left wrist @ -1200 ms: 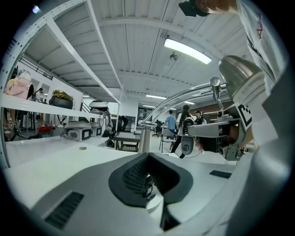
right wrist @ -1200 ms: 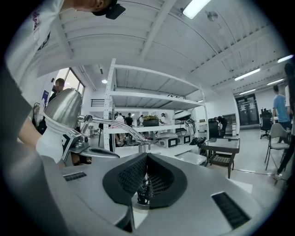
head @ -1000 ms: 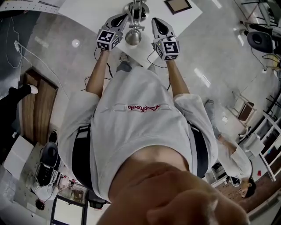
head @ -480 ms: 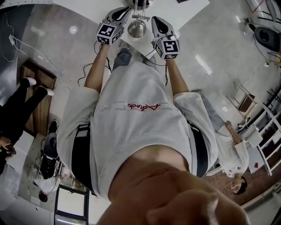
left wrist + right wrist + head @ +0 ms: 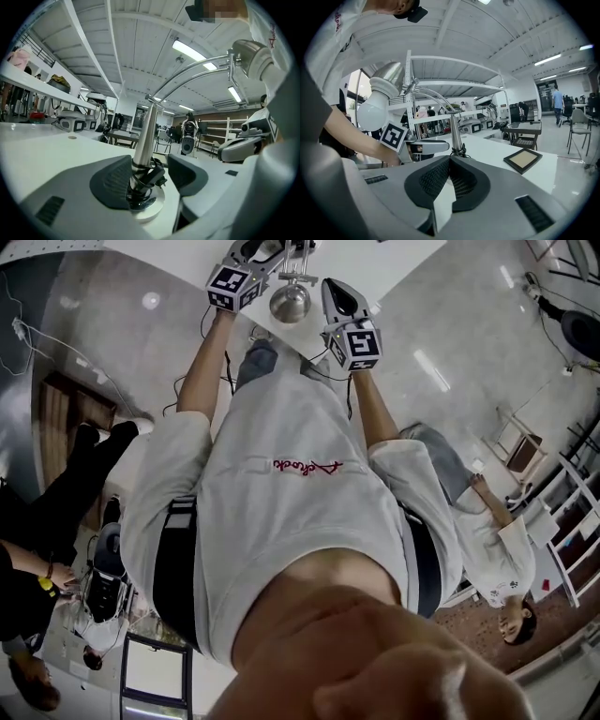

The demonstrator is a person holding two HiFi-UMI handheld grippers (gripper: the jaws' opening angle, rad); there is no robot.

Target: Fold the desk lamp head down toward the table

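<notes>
Lamp head (image 5: pixel 291 301) hangs at the top centre of the head view, between my two grippers and raised above the white table (image 5: pixel 497 145). My left gripper (image 5: pixel 154 176) has just been opening its jaws. They stand wide apart, with the lamp's upright stem (image 5: pixel 145 131) between them at lower centre. My right gripper (image 5: pixel 449 176) is pinched together on nothing. A picture frame (image 5: pixel 522 160) lies at right of its view.

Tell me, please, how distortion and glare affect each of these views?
Head view: strong fisheye, lamp head squeezed at the top edge; left gripper view: ceiling beams bow, strip light glares; right gripper view: dark corners, bulb washed white.
</notes>
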